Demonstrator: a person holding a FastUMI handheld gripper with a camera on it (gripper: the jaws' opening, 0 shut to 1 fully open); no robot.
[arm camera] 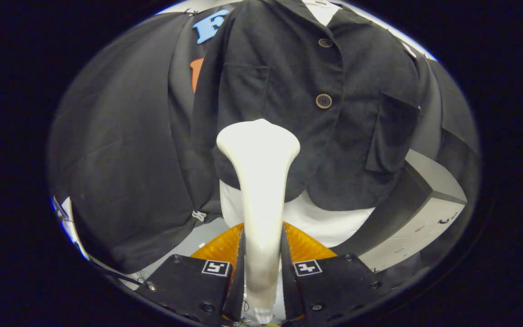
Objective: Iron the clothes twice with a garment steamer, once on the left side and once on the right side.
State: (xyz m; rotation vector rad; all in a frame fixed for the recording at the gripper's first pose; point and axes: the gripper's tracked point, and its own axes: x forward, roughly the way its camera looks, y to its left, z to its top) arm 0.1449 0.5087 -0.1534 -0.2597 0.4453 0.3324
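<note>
Hand-held gripper (261,272) closed down on garment steamer (259,181), both fingers pressed to its narrow handle, one each side; no gap seen. Steamer runs fwd from between fingers, widening to flat head just ahead, head up near lower front of jacket (298,104). Contact w/ cloth: can't tell from this angle.

Jacket dark, ribbed-looking fabric, hung upright on a white form (316,218), two buttons (323,101) down the front, patch pocket (391,131) on one side, another on the other side. Hem sits just beyond steamer head. Pale cabinet (425,222) off to the side, beyond jacket.

Handling, judged: steamer hard, smooth, prob. slippery plastic, head-heavy w/ weight out front, so grip on waist of handle looks right; needs firm squeeze to stop twist. Jacket soft, hangs loose, will swing or bunch if pushed hard; light glancing strokes better. Buttons & pocket edges could snag head.

Stage, judged: steamer in hand, aimed near centre front; which side pass is under way not clear.
</note>
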